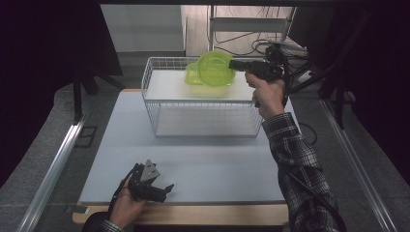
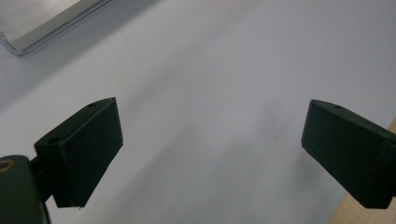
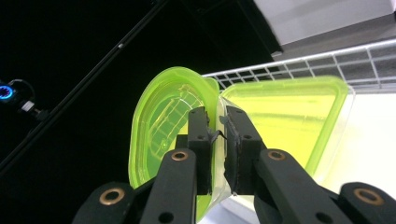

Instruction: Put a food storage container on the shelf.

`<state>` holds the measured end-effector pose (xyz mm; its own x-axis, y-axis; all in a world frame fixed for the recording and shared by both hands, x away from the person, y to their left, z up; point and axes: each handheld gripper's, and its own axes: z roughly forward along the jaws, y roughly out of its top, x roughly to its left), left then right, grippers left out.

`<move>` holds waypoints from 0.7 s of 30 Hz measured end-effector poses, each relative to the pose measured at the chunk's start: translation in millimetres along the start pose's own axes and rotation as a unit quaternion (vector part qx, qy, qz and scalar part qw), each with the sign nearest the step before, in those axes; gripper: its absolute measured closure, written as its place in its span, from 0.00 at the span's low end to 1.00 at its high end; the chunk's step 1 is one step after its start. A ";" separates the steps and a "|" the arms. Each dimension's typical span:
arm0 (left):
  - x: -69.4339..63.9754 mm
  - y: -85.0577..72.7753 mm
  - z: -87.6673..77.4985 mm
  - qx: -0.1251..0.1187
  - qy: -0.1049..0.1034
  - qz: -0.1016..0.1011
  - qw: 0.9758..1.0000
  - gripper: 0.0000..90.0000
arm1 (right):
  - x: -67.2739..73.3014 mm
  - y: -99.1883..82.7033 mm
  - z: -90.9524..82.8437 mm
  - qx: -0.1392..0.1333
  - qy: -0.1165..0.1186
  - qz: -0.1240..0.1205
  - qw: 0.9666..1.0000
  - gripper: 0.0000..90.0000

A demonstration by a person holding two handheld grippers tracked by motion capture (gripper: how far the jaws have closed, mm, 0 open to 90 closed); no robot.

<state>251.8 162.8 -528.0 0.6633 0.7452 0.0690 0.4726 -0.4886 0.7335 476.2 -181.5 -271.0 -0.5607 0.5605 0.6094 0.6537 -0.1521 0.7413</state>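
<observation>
Right tongs, held in the person's right hand above the white wire basket, are clamped on the rim of a green lidded container. The container is tilted, raised over the basket's far right part; in the right gripper view its lid stands open beside the body, with the jaws pinching the clear wall between them. Left tongs rest low on the desk, near its front edge, well apart from the basket, jaws spread wide with nothing between them.
</observation>
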 end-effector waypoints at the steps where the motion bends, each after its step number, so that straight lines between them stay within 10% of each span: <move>1: 0.0 0.0 -0.1 0.000 0.000 0.000 1.000 0.06 | 0.6 1.4 2.2 -0.001 -0.003 0.000 1.000 0.90; 21: -0.5 -0.1 0.1 0.002 -0.002 0.003 1.000 0.06 | -6.7 10.2 31.9 -0.025 -0.050 0.013 0.998 0.88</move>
<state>251.6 162.4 -528.2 0.6679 0.7408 0.0709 0.4712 -0.4947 0.7303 502.8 -160.9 -276.4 -0.4896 0.6337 0.5990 0.6392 -0.2065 0.7408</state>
